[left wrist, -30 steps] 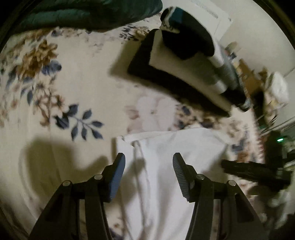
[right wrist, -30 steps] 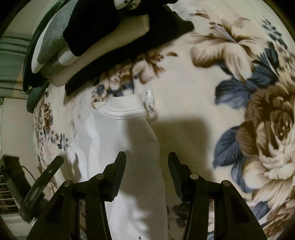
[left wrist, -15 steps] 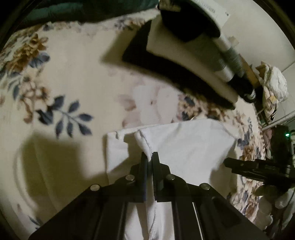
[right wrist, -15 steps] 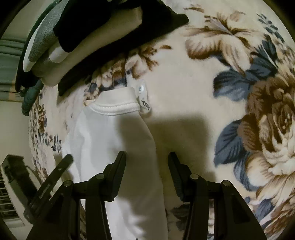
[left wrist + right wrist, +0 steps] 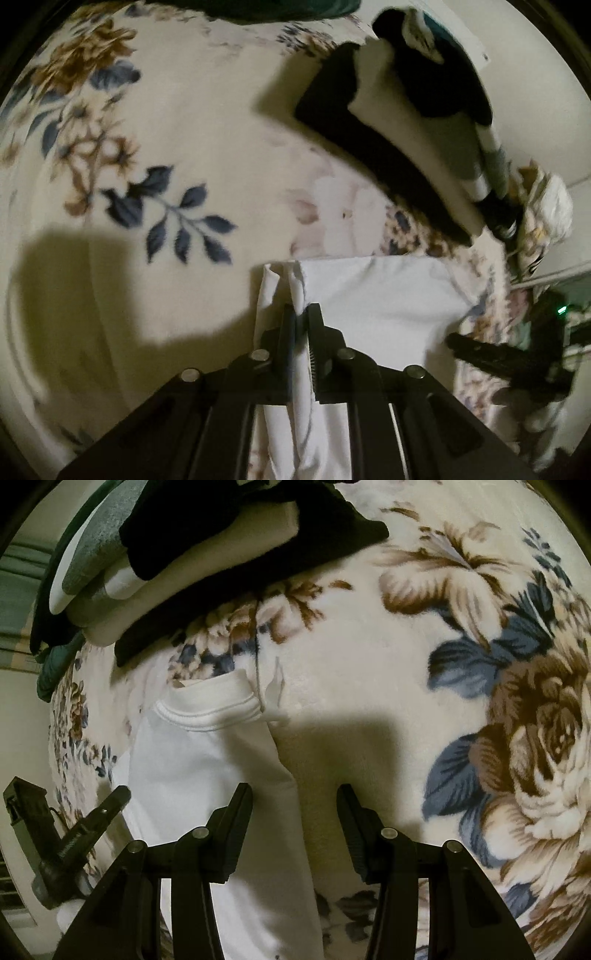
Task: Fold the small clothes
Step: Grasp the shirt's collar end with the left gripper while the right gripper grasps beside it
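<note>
One white knit garment (image 5: 376, 295) flat on the cream floral fleece blanket (image 5: 207, 147), long axis running away from the right wrist camera, ribbed neckband end (image 5: 207, 716) farthest.

Left gripper (image 5: 301, 321): jaws pinched closed on a raised fold at the garment's hem edge; cloth bunches into two narrow ridges there. Right gripper (image 5: 291, 812): jaws spread apart, holding nothing, poised over the garment's right edge and the bare blanket beside it. A small clear tag (image 5: 275, 694) sits just beside the neckband. One stack of folded clothes (image 5: 207, 565), black, cream and grey layers, lies on the blanket beyond the garment, near but apart. No containers visible.
</note>
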Available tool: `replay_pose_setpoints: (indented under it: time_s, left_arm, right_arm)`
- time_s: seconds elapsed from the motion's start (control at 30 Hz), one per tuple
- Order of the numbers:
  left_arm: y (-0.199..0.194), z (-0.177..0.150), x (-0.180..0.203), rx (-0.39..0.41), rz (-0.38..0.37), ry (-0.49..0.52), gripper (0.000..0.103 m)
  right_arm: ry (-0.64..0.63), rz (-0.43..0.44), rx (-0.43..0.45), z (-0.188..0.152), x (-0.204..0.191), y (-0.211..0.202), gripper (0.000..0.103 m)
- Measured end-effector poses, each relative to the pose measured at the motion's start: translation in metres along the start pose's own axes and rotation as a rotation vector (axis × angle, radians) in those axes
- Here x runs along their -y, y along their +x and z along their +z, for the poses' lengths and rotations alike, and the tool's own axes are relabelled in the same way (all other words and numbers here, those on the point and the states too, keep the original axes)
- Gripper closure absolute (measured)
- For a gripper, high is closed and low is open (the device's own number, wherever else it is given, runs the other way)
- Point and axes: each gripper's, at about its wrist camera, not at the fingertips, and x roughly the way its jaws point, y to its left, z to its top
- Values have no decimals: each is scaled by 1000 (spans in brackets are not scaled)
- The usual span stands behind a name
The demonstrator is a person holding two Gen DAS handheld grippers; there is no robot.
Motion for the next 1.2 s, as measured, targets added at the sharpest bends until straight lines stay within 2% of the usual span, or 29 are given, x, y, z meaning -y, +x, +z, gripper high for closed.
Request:
replay_pose_setpoints:
  time_s: [0.03, 0.07, 0.1, 0.2, 0.27, 0.33, 0.43, 0.47, 0.53, 0.6, 0.67, 0.7, 0.73, 0.93, 1.07, 1.2]
  left_arm:
    - [-5, -1, -5, 7, -17, -25, 74]
    - [-8, -1, -11, 14, -43, -53, 53]
    - [-8, -2, -17, 19, -69, -79, 45]
    - [8, -1, -22, -29, -119, -106, 42]
    - [24, 0, -17, -64, -125, -88, 42]
    - [36, 1, -7, -75, -95, -46, 42]
    - [40, 5, 11, -38, -43, 27, 46]
    - [40, 7, 16, -19, -34, 50, 65]
    - [41, 10, 21, -7, -14, 81, 94]
    - [39, 11, 24, -4, -22, 96, 95]
    - [35, 10, 27, 9, -24, 121, 96]
    - [30, 8, 29, 19, -27, 135, 97]
    - [26, 8, 28, 25, -31, 140, 97]
    - [-15, 3, 35, 89, -63, 165, 97]
    - [-47, -13, 45, 134, -81, 190, 97]
    - [-76, -40, 50, 148, -105, 202, 97]
  right_arm:
    - [3, 8, 0, 0, 2, -1, 53]
    - [5, 16, -1, 1, 3, 0, 53]
    - [6, 24, -3, 2, 4, 0, 53]
    - [-5, 48, -8, 4, 5, 4, 50]
    - [-29, 61, -5, 8, 3, 8, 49]
    - [-41, 82, -6, 13, 2, 12, 48]
    - [-51, 114, 2, 24, -2, 17, 48]
    - [-50, 127, 4, 27, -3, 18, 48]
    - [-52, 155, 13, 33, -7, 19, 48]
    - [-70, 174, 26, 35, -13, 18, 50]
    - [-108, 156, 51, 36, -23, 14, 88]
    - [-119, 150, 62, 35, -27, 11, 90]
    - [-134, 147, 78, 32, -32, 6, 96]
    - [-174, 193, 157, 8, -50, -34, 100]
    - [-181, 231, 203, -18, -54, -62, 101]
    - [-183, 275, 225, -57, -49, -87, 101]
